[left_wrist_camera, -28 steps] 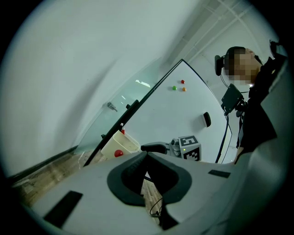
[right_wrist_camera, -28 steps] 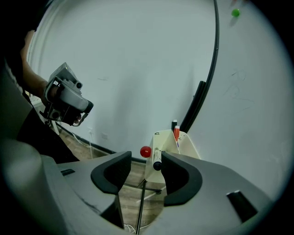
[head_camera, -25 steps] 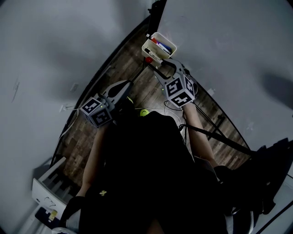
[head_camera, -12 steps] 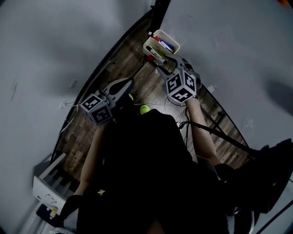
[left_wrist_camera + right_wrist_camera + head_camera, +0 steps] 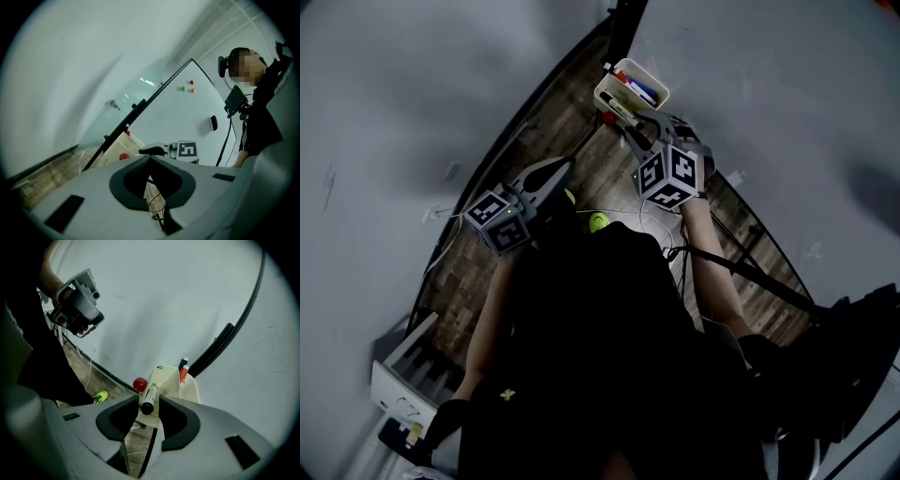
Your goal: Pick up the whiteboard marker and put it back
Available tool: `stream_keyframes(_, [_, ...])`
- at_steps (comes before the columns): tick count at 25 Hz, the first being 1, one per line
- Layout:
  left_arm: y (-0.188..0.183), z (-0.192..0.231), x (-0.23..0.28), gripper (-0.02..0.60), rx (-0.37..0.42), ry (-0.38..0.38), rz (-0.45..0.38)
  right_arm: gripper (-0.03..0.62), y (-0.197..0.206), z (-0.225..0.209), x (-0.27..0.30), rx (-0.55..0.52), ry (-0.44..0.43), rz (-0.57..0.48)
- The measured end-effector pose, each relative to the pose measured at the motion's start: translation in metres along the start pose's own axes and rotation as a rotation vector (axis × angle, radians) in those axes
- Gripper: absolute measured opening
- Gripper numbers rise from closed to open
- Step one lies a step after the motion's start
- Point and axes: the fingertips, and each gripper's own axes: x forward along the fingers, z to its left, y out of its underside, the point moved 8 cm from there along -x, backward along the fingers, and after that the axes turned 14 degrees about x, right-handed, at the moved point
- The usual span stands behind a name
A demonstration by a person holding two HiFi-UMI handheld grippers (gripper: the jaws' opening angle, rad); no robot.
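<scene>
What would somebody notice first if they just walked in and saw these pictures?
Probably the black-capped whiteboard marker, right in the middle of the right gripper view, with the right gripper closing its jaws on it. Just behind it sits a cream tray holding more markers, with a red ball at its left side.

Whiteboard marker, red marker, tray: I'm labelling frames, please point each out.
whiteboard marker (image 5: pixel 151 392), right gripper view, white barrel, in the closing right tool (image 5: pixel 149 397).
red marker (image 5: pixel 183 373), right gripper view, red body.
tray (image 5: pixel 168 380), right gripper view, cream front wall.
</scene>
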Motion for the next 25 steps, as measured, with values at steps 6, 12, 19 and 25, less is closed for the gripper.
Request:
stream_keyframes(6, [0.003,-0.003,-0.003,0.014,0.011,-0.001,-0.003,0.115,0.0,0.002,-0.001,-0.019,-0.004,-0.003])
stream_keyframes(12, [0.002,-0.007,-0.002,0.014,0.003,-0.006,-0.002,0.1,0.001,0.002,-0.002,0.014,-0.006,-0.017])
stream_keyframes(19, [0.003,-0.008,-0.002,0.014,0.015,0.0,-0.005,0.087,0.001,0.002,-0.006,0.045,0.005,-0.044])
stream_keyframes(25, [0.002,-0.011,-0.001,0.014,0.023,0.007,-0.006,0.086,0.001,0.001,-0.015,0.094,0.007,-0.078])
